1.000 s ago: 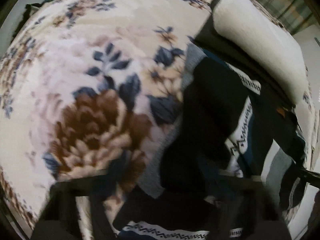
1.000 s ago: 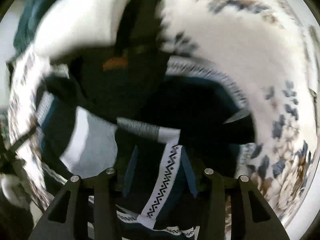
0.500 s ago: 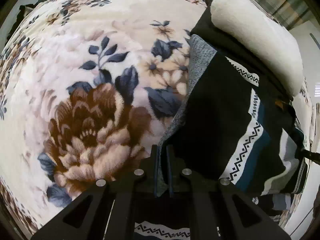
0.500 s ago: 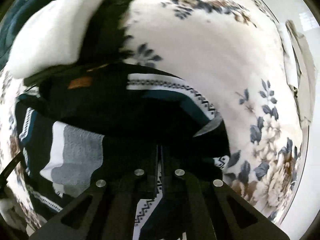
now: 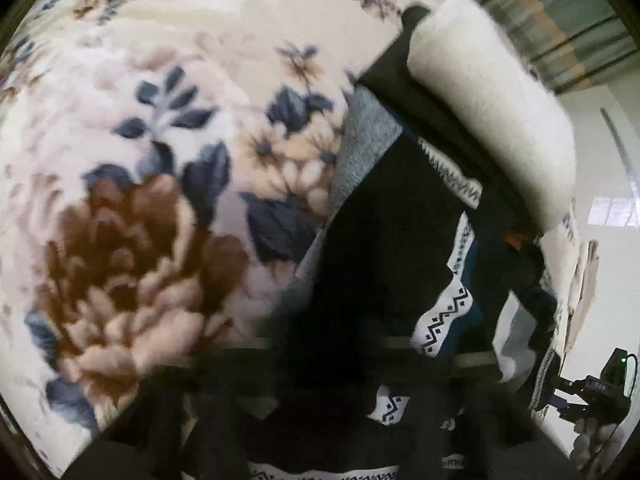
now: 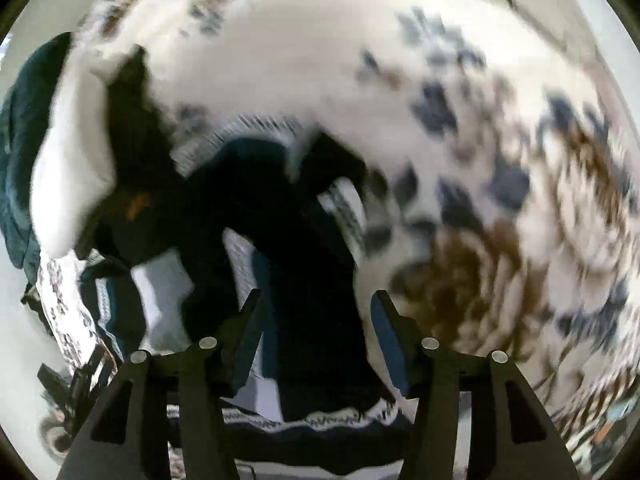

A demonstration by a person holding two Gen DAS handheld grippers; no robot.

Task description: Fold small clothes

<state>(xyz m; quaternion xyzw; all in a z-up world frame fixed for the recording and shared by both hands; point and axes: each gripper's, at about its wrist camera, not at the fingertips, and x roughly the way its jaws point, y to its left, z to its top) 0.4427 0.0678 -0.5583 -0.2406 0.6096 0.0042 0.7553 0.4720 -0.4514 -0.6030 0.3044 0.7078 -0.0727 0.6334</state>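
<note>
A small dark sweater [image 5: 384, 248] with white zigzag bands, teal and grey stripes lies bunched on a floral blanket [image 5: 160, 160]. It also shows in the right wrist view [image 6: 280, 240], blurred. My right gripper [image 6: 316, 312] is open, its fingers spread on either side of the dark cloth. My left gripper [image 5: 328, 360] is a motion-blurred dark shape at the bottom, over the sweater's near edge; its jaws cannot be made out.
A white fleece garment [image 5: 500, 120] with a black lining lies folded beyond the sweater; it shows at the left in the right wrist view [image 6: 68, 184]. A dark green cloth [image 6: 16, 152] lies past it. A black device [image 5: 600, 388] stands off the bed's right edge.
Half a second ago both grippers were shut on the sweater. The right gripper has now opened and let the cloth go. Both views now blur with movement.
</note>
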